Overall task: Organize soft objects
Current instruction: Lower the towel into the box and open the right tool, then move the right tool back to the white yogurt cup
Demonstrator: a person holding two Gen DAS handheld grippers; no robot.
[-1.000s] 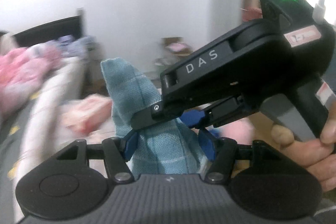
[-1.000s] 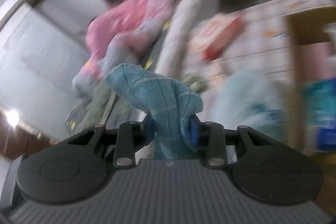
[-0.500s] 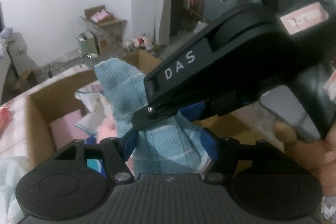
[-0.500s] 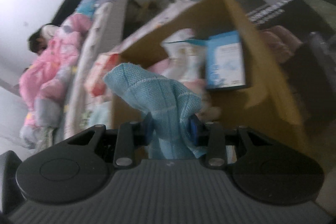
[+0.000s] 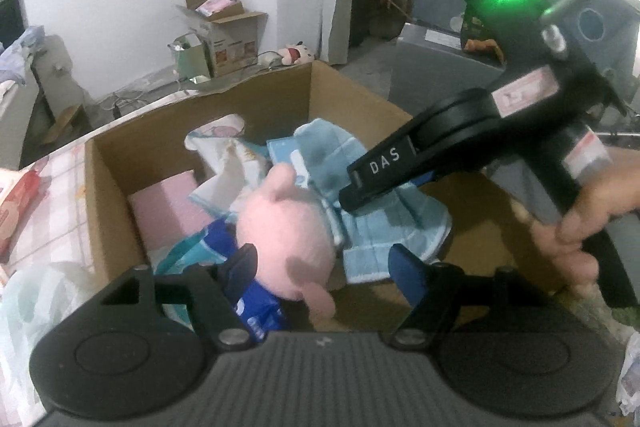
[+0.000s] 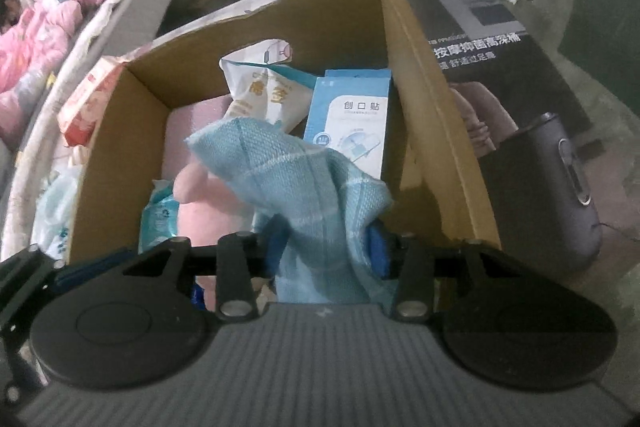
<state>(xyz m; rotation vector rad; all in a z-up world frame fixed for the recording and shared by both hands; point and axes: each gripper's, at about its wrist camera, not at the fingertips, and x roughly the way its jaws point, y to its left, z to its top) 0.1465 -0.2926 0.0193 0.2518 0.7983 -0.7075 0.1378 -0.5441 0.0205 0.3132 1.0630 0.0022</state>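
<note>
Left wrist view looks down into the cardboard box (image 5: 96, 183), which serves as the landmark for everything else. Inside it already lie a pink plush toy (image 5: 288, 239), a pink foam block (image 5: 168, 211) against the near-left wall, a white printed pouch (image 5: 224, 147) toward the far wall and a blue wrapped pack (image 5: 256, 307) at the near edge, so much of the sorting looks done. The blue checked towel (image 5: 384, 227) hangs over the box's right half, its lower edge apparently just reaching the contents, though I cannot tell whether it rests on them. The left gripper (image 5: 324, 267) stands spread wide at the near rim, holding nothing; the plush shows between its fingers but I cannot say they touch it. The right gripper (image 5: 360, 195), held by a hand (image 5: 576, 239), reaches in from the box's right side and presses onto the towel.

Right wrist view, from above the box's (image 6: 436, 131) near rim, shows the right gripper (image 6: 326, 247) pinching the towel (image 6: 304, 179) between its blue pads (image 6: 378, 251), the cloth bunched and rising ahead of the fingers. Beyond it in the box sit the pouch (image 6: 260, 91) and a light blue carton (image 6: 352, 119) leaning on the right wall, with the plush (image 6: 208, 211) to the left. A red packet (image 6: 88, 103) lies outside the left wall. What remains, I judge, is letting the towel go into the box, then perhaps the packet.
</note>
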